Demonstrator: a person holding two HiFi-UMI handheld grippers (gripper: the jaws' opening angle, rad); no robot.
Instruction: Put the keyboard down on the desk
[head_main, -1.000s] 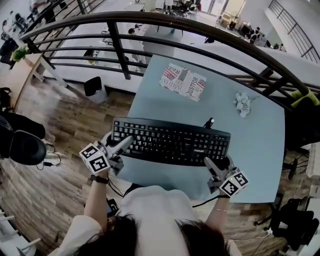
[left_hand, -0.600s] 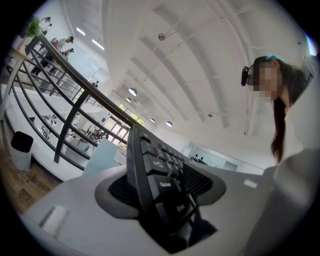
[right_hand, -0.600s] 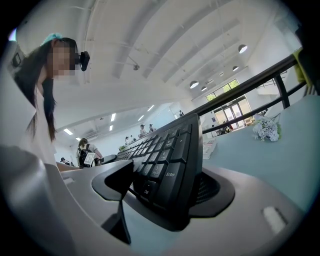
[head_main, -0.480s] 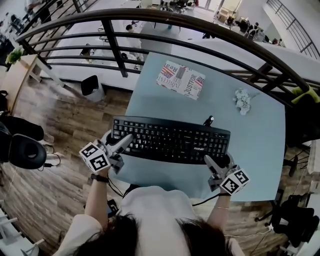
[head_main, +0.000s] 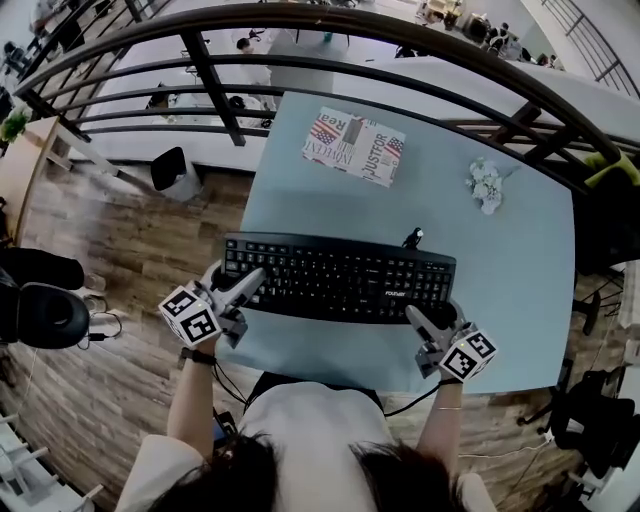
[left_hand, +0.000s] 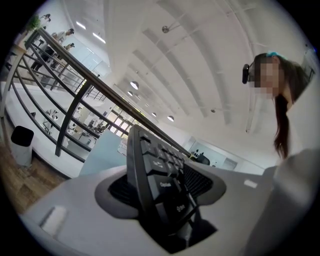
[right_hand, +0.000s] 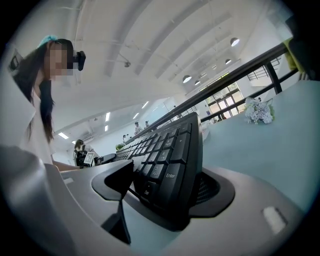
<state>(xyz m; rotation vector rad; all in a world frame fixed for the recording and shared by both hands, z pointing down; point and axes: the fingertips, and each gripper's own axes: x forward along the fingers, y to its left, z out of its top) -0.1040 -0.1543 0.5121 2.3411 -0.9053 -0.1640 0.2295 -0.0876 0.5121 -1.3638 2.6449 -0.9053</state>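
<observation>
A black keyboard (head_main: 340, 278) lies level across the near half of the pale blue desk (head_main: 500, 250); I cannot tell whether it rests on the top. My left gripper (head_main: 245, 285) is shut on its left end. My right gripper (head_main: 430, 322) is shut on its right end. In the left gripper view the keyboard (left_hand: 155, 185) stands edge-on between the jaws of the left gripper (left_hand: 165, 200). In the right gripper view the Enter-key end of the keyboard (right_hand: 170, 155) fills the gap of the right gripper (right_hand: 170, 192).
A printed book (head_main: 354, 146) lies at the desk's far side, a white crumpled flower-like thing (head_main: 485, 184) at the far right, and a small black object (head_main: 411, 238) just behind the keyboard. A dark railing (head_main: 400, 40) curves beyond the desk. A black chair (head_main: 40, 310) stands left.
Both grippers keep the same hold on the keyboard's ends. The head view has drifted slightly, so desk and keyboard sit a little higher in the picture.
</observation>
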